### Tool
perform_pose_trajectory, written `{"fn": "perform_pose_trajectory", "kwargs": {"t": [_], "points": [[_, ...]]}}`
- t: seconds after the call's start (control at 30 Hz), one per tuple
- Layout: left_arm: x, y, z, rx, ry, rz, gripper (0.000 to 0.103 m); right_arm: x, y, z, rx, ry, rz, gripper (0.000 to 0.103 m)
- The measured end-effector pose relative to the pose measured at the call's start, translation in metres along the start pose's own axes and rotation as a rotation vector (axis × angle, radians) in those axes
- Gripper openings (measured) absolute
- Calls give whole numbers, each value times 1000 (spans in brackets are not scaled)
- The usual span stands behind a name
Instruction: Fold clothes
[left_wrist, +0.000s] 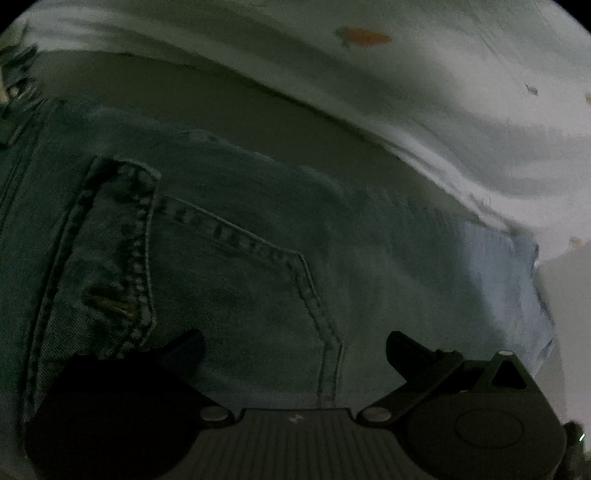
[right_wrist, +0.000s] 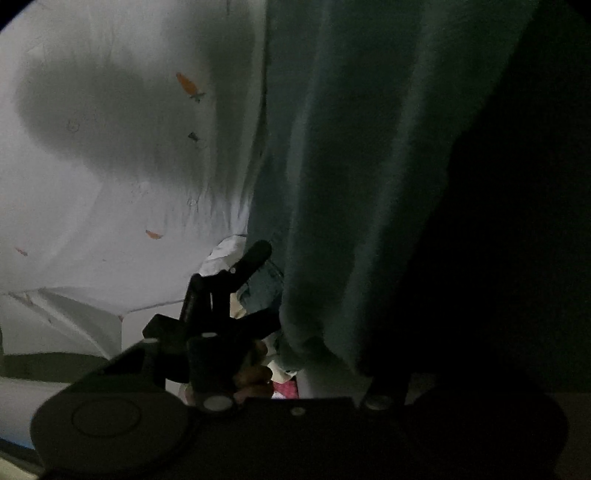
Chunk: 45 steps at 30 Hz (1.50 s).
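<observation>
Blue denim jeans (left_wrist: 229, 266) lie flat, stitched back pocket upward. A dark teal garment (right_wrist: 369, 166) hangs in vertical folds.

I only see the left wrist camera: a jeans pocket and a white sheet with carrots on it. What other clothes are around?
Observer: A dark green garment hangs close up, filling the right half of the right wrist view.
Operator: Who holds the left claw?
Observer: A hand; what look like its fingers show just behind the claw there.
Operator: Anything brighter?
Observer: A scrap of pink cloth peeks out under the garment's hem.
</observation>
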<state>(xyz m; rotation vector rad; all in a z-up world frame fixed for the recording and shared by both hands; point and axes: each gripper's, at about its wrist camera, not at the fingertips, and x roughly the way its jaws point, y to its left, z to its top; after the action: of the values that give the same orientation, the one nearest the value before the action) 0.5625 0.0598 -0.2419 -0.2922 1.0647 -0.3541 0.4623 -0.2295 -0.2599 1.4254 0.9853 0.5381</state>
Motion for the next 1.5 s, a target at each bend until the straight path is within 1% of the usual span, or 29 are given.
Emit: {"fn": "perform_pose_trajectory", "kwargs": {"t": [0.07, 0.13, 0.23, 0.33, 0.4, 0.47, 0.5, 0.53, 0.63, 0.67, 0.7, 0.73, 0.77, 0.8, 0.83, 0.87, 0.93, 1.0, 1.03, 1.1, 1.17, 1.2, 1.23, 1.27, 1.3, 1.33, 1.4, 1.47, 1.5], "points": [[2, -9, -2, 79, 13, 32, 103, -10, 7, -4, -38, 10, -71, 58], [6, -22, -7, 180, 29, 91, 103, -23, 13, -8, -84, -1, -152, 59], [17, -46, -15, 297, 49, 208, 103, -59, 23, -15, -169, -112, -256, 59], [19, -55, -18, 273, 44, 287, 103, -111, 32, -19, -227, -307, -355, 59], [17, -59, -19, 246, 36, 318, 103, -147, 32, -17, -241, -427, -431, 59], [16, -65, -20, 226, 27, 347, 103, -180, 29, -12, -241, -525, -502, 58], [15, -69, -20, 214, 15, 351, 103, -196, 27, -8, -241, -571, -535, 58], [12, -73, -22, 197, -15, 330, 103, -212, 26, -3, -243, -615, -569, 59], [2, -88, -33, 167, -106, 228, 103, -248, 29, 19, -275, -737, -692, 63], [3, -96, -35, 175, -117, 221, 103, -260, 31, 29, -295, -779, -743, 64], [9, -105, -39, 202, -113, 231, 103, -270, 32, 41, -321, -824, -785, 66], [15, -115, -42, 233, -107, 244, 103, -281, 34, 52, -346, -867, -824, 66], [23, -123, -46, 261, -92, 259, 103, -290, 34, 65, -360, -894, -818, 66], [31, -130, -49, 288, -75, 275, 103, -299, 34, 78, -374, -921, -813, 62], [37, -135, -52, 298, -80, 300, 103, -308, 33, 91, -386, -947, -806, 58], [40, -139, -55, 295, -95, 325, 103, -318, 31, 109, -371, -972, -783, 56], [45, -142, -55, 255, -103, 356, 103, -335, 19, 137, -327, -1010, -737, 48], [48, -143, -54, 232, -95, 374, 103, -346, 6, 167, -272, -1034, -691, 46], [50, -144, -53, 231, -90, 382, 103, -353, -6, 176, -256, -1041, -676, 46], [51, -146, -53, 228, -83, 391, 103, -360, -18, 198, -235, -1059, -683, 45], [51, -143, -51, 224, -84, 393, 103, -364, -19, 208, -230, -1062, -711, 43], [52, -144, -51, 222, -87, 397, 103, -363, -17, 211, -237, -1073, -708, 39], [53, -145, -52, 220, -91, 400, 103, -363, -18, 216, -220, -1071, -709, 30], [54, -147, -53, 217, -93, 403, 103, -362, -18, 220, -206, -1069, -711, 26], [55, -148, -53, 214, -96, 407, 103, -362, -15, 219, -210, -1070, -718, 14], [56, -149, -53, 211, -98, 410, 103, -362, -12, 217, -218, -1072, -724, 4], [55, -150, -56, 211, -101, 409, 103, -363, 4, 205, -324, -1096, -738, 3], [56, -149, -56, 209, -105, 405, 103, -362, 24, 185, -437, -1113, -799, 3], [57, -148, -56, 208, -107, 403, 103, -362, 23, 181, -436, -1114, -825, 3]]}}
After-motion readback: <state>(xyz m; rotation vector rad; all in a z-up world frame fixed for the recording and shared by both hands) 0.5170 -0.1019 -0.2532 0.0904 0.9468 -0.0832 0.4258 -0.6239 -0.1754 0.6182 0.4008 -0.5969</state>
